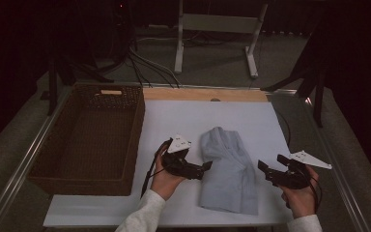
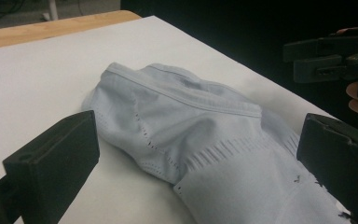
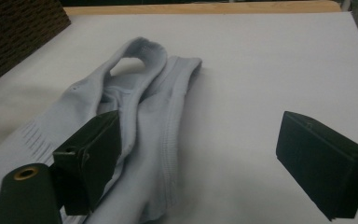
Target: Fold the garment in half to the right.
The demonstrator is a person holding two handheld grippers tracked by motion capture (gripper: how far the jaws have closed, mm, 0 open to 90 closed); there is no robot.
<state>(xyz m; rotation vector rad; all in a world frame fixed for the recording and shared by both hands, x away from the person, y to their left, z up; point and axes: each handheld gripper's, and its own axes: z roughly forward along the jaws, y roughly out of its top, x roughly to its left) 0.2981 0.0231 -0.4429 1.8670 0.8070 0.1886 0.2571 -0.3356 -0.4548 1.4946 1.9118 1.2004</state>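
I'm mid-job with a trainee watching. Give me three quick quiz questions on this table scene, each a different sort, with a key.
1. True or false: the garment lies inside the basket.
2. Which side of the garment is the basket on in the high view? A) left B) right C) behind it
3. Fill in: the right gripper's fingers stand ____, with nothing between them.

Key: 1 false, it lies on the white sheet between the left gripper and the right gripper. 2 A. 3 open.
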